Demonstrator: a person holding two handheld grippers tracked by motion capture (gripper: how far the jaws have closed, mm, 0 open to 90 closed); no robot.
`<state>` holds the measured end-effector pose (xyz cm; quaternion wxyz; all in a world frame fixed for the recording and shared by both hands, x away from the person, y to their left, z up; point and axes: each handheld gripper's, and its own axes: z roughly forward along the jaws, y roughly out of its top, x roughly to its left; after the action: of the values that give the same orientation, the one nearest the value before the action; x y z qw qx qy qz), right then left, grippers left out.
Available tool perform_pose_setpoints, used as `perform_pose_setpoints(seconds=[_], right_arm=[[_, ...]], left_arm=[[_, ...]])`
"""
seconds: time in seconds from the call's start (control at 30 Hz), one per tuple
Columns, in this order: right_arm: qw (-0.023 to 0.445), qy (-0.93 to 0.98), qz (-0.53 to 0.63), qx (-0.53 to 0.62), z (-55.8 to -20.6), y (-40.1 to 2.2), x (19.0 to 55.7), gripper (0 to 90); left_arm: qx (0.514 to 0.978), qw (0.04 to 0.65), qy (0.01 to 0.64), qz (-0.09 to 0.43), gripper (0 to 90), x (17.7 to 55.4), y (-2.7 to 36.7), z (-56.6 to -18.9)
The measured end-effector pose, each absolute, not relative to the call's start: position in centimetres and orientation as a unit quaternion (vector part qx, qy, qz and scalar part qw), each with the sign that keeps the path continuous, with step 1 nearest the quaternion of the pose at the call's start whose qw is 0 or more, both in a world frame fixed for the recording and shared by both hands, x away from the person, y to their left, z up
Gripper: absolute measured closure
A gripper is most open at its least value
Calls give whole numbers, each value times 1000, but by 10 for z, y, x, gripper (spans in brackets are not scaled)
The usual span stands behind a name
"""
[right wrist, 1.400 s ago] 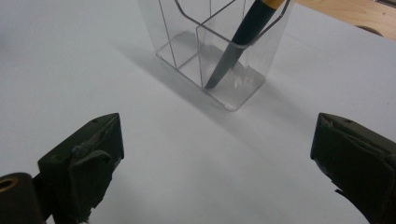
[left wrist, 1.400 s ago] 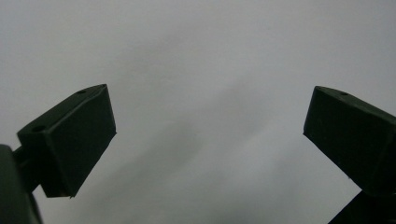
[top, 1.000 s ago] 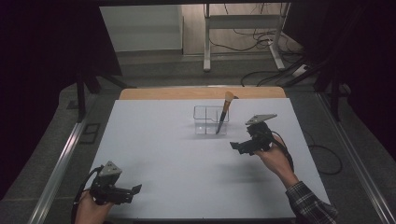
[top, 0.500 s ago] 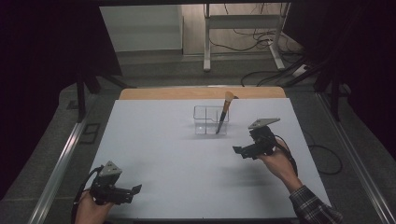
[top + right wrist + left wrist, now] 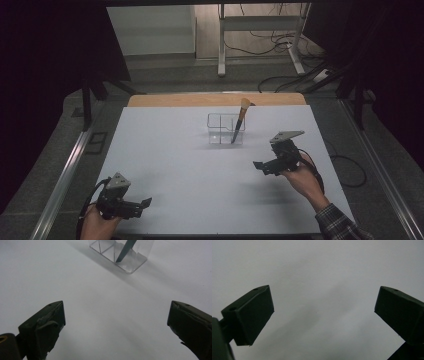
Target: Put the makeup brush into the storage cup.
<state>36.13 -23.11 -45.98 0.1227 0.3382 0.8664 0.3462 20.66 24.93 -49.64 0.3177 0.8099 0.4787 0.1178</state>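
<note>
Your right gripper has its jaws spread wide with nothing between them; in the right gripper view only bare table lies between its fingers. The brush is ahead of those fingers and apart from them, standing tilted in the box, its dark handle tip down on the box floor and its bristles leaning up over the rim. In the right gripper view the box sits beyond the jaws, a little to the right of midway, with the handle in its right compartment; the compartment beside it holds nothing. Your left gripper is also wide open and holds nothing, low over the near edge of the table, well apart from the box and from your right hand.
</note>
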Motion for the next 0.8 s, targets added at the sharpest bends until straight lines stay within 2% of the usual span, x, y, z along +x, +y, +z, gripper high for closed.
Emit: perform_pose_setpoints(seconds=[0.8], right_arm=[[129, 872, 326, 341, -462, -252, 342, 8]], left_arm=[[811, 316, 478, 116, 29, 207, 249, -497]])
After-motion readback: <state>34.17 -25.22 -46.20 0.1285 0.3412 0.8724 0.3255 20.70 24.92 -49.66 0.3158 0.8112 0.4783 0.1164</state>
